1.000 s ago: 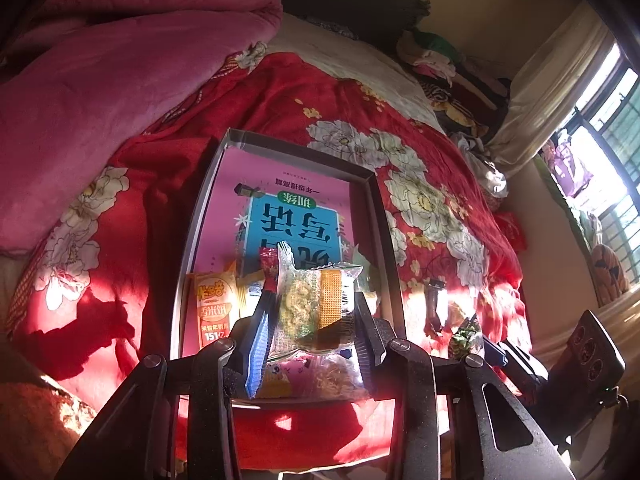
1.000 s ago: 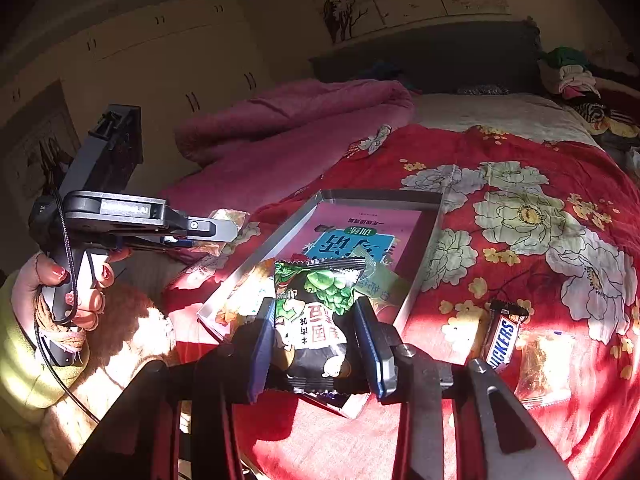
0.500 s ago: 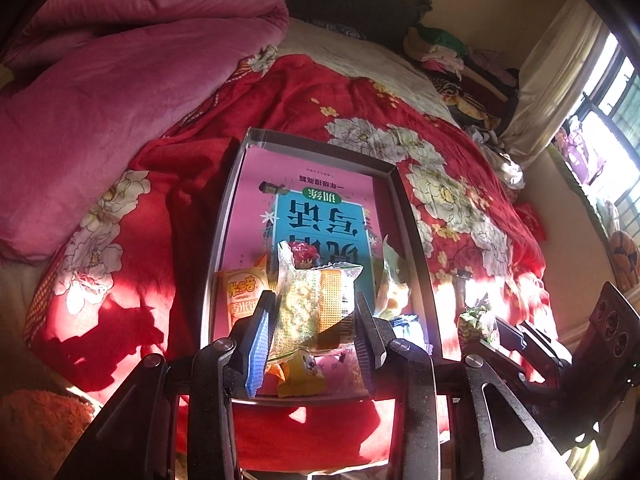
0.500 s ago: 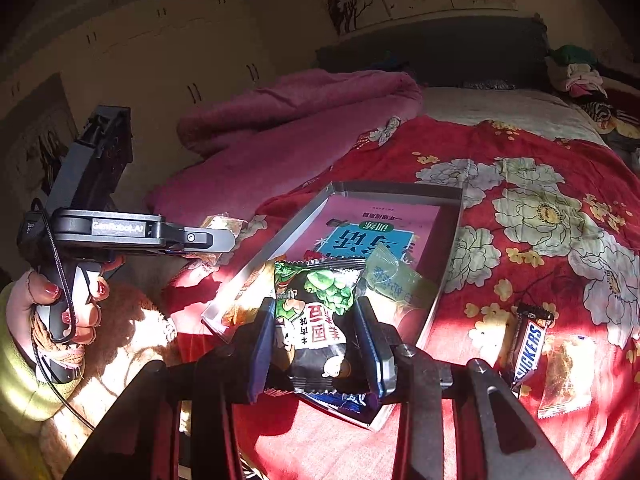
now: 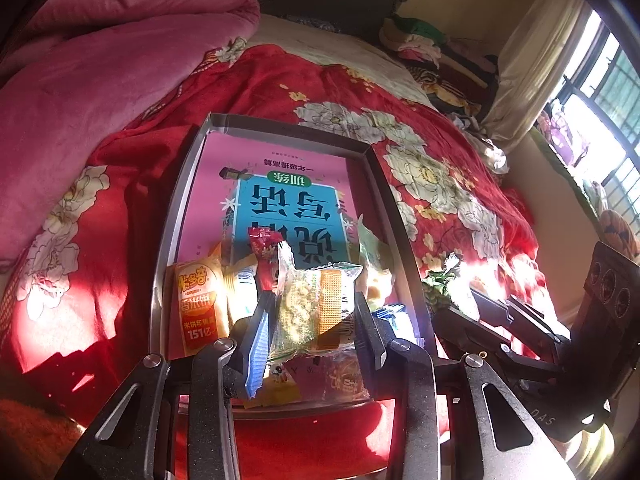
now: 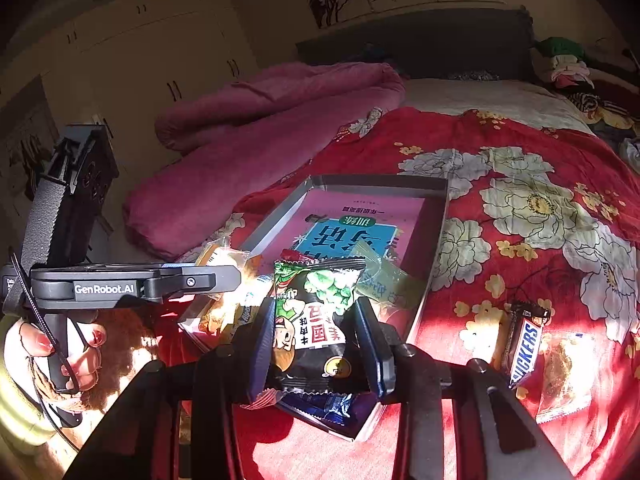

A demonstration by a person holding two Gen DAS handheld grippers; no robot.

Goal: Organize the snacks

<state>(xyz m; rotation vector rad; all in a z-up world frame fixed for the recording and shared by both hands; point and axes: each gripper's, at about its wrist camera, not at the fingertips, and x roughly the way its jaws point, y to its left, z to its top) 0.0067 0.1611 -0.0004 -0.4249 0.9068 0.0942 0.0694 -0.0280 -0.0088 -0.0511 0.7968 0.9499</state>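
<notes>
Two grippers, each clamped on one snack: the left gripper [image 5: 310,316] pinches a clear cracker pack [image 5: 316,308] over the tray's near end; the right gripper [image 6: 320,336] grips a green-pea bag [image 6: 316,320] above the tray's [image 6: 434,248] near corner. Several packets crowd the tray's near end; its far half shows only the book [image 5: 280,200]. Two snacks lie on the bed beside it: a Snickers bar [image 6: 524,352] and a clear packet [image 6: 564,376].

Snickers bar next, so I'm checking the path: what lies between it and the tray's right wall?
In the right wrist view, only bare red floral bedspread separates the Snickers bar from the tray.
</notes>
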